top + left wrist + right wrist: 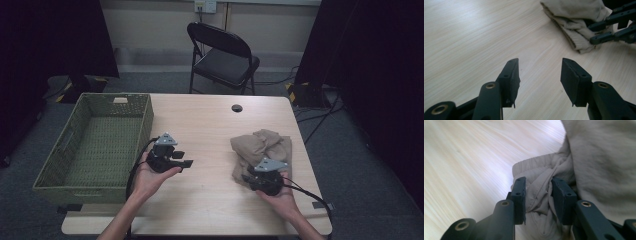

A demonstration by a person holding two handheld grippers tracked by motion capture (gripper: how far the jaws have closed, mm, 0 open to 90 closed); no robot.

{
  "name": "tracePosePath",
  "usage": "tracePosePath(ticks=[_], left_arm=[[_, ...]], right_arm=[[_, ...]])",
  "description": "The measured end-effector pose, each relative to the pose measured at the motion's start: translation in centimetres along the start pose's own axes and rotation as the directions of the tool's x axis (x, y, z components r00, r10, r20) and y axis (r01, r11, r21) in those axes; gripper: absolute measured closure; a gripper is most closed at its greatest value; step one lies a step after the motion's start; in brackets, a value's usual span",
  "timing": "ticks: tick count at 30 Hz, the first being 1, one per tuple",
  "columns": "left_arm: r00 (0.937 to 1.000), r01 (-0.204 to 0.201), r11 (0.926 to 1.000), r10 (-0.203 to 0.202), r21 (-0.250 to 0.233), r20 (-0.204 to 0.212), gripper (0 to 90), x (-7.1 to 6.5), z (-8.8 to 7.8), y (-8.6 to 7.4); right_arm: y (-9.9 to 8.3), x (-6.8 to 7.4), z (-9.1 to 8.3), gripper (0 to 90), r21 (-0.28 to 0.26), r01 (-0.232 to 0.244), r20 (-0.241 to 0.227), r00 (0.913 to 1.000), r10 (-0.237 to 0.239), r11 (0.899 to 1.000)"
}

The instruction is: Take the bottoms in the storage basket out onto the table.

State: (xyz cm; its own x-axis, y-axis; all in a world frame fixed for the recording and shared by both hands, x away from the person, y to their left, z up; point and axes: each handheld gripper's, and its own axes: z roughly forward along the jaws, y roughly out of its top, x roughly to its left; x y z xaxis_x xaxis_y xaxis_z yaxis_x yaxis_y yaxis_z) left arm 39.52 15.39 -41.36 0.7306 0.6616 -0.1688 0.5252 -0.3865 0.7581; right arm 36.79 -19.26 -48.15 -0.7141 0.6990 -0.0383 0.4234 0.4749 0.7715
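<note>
While pinching a bunched fold of the beige garment (541,195) at its near-left edge, keeping the right gripper (538,195) low over the wooden table (210,130) and squeezing until both pads are biting cloth, not just brushing it. Jaws of that gripper standing partway closed with a ridge of fabric gathered between them, pads pressing its sides, so holding rather than merely straddling, by the look of it. Garment lying crumpled on the right half of the table, well apart from the green woven basket (145,120) waiting at the left edge. Left gripper (540,72) hovering near the middle of the table, jaws roughly half open and holding nothing, bare wood showing between them. Lifting well probably means taking a deep bite of the fold, rising straight before carrying leftward, and bringing the free left gripper in under a trailing part so nothing is dragging across the tabletop or catching on the basket rim.
</note>
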Motion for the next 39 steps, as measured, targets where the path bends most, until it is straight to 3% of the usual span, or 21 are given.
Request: tracePosePath(ticks=[3, 5, 8, 12, 15, 18, 21, 23, 28, 31, 34, 39], left_arm=[[0.9997, 0.013, 0.9998, -0.013, -0.013, 0.019, 48.8, 0.1, -0.5, -0.3], [1.0000, -0.007, 1.0000, 0.007, 0.000, -0.002, 48.8, 0.0, -0.8, -0.6], [0.9999, 0.008, 1.0000, -0.008, -0.003, 0.006, 48.8, 0.1, -1.0, -1.3], [0.9999, 0.005, 1.0000, -0.005, -0.001, 0.012, 48.7, 0.1, -1.0, -1.6], [1.0000, 0.006, 1.0000, -0.006, 0.003, 0.007, 48.8, 0.1, -0.8, -1.6], [0.9999, 0.014, 0.9999, -0.014, 0.008, 0.005, 48.7, 0.2, -0.7, -1.8], [0.9998, 0.020, 0.9997, -0.020, 0.016, 0.003, 48.7, 0.3, -0.4, -2.0], [0.9997, 0.024, 0.9995, -0.024, 0.023, 0.002, 48.7, 0.4, -0.1, -2.1], [0.9996, 0.028, 0.9990, -0.028, 0.034, -0.001, 48.1, 0.5, 0.2, -2.4], [0.9992, 0.039, 0.9989, -0.039, 0.027, -0.004, 47.9, 0.6, 0.1, -2.5], [0.9991, 0.043, 0.9988, -0.043, 0.023, 0.000, 47.7, 0.7, 0.0, -2.5], [0.9989, 0.047, 0.9985, -0.047, 0.029, 0.000, 47.7, 0.8, 0.1, -2.6]], right_arm=[[1.1, 1.4, 1.3, 64.8, -0.007, 0.021, -0.037, 0.9991, -0.021, 1.000], [1.9, 2.5, 2.2, 64.7, -0.011, 0.035, -0.073, 0.9967, -0.036, 0.999], [3.2, 4.1, 3.3, 62.6, -0.020, 0.040, -0.129, 0.9907, -0.042, 0.999], [5.7, 4.9, 3.0, 56.8, -0.098, 0.026, -0.157, 0.9868, -0.042, 0.995], [7.1, 4.8, 2.5, 59.2, -0.149, 0.019, -0.169, 0.9846, -0.044, 0.989], [6.9, 4.9, 3.3, 60.9, -0.114, 0.042, -0.174, 0.9829, -0.062, 0.993], [5.8, 5.7, 4.7, 56.5, -0.060, 0.089, -0.200, 0.9748, -0.099, 0.994], [5.3, 6.1, 5.5, 54.0, -0.029, 0.128, -0.196, 0.9719, -0.131, 0.991], [4.9, 6.0, 6.3, 44.6, -0.008, 0.149, -0.172, 0.9740, -0.148, 0.989], [4.4, 6.8, 6.6, 44.9, -0.022, 0.218, -0.114, 0.9690, -0.219, 0.976], [4.6, 6.7, 6.6, 56.6, -0.007, 0.206, -0.084, 0.9749, -0.206, 0.978], [5.3, 6.3, 5.6, 72.0, -0.039, 0.166, -0.118, 0.9785, -0.169, 0.985]])
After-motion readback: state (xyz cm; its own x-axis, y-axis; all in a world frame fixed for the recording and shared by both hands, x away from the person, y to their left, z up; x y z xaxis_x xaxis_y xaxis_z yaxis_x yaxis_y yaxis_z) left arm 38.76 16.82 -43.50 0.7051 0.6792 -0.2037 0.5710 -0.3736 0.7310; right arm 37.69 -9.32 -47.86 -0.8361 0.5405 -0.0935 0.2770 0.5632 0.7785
